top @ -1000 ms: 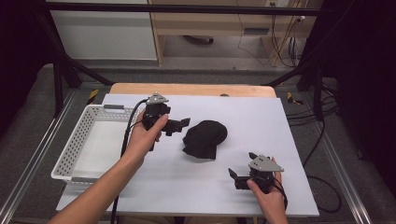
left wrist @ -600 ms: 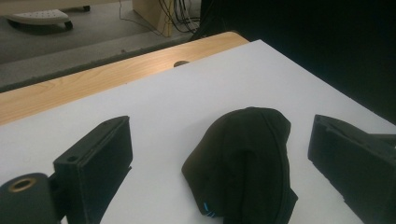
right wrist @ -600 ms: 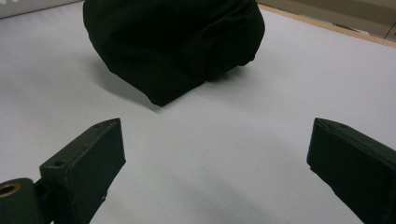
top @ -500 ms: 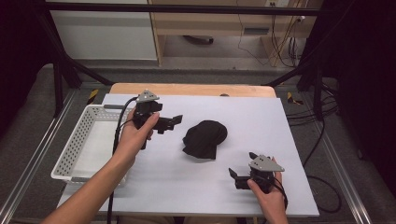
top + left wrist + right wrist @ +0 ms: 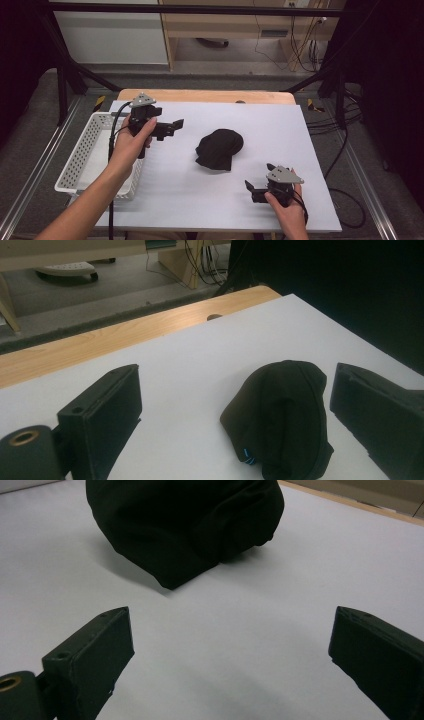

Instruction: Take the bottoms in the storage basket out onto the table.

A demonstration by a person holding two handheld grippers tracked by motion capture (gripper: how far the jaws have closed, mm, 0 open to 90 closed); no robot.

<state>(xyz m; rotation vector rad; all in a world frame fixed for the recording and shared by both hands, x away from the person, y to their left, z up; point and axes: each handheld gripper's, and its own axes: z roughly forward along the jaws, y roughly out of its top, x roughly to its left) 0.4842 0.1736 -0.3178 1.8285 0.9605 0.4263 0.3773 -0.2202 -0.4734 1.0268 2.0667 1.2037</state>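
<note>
A folded black cloth (image 5: 219,149) lies mid-table, long axis slanting, narrow end toward the person; left gripper (image 5: 172,128) and right gripper (image 5: 254,192) flank it, jaws spread, empty

lab workspace, black metal frame (image 5: 65,75), loose cables (image 5: 300,35), bare concrete floor (image 5: 220,55)

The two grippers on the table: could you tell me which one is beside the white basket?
The left gripper, held up next to the white basket; the right gripper sits low near the table's front edge.

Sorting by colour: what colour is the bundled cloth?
Black cloth, with a tiny blue tag; left gripper view.
</note>
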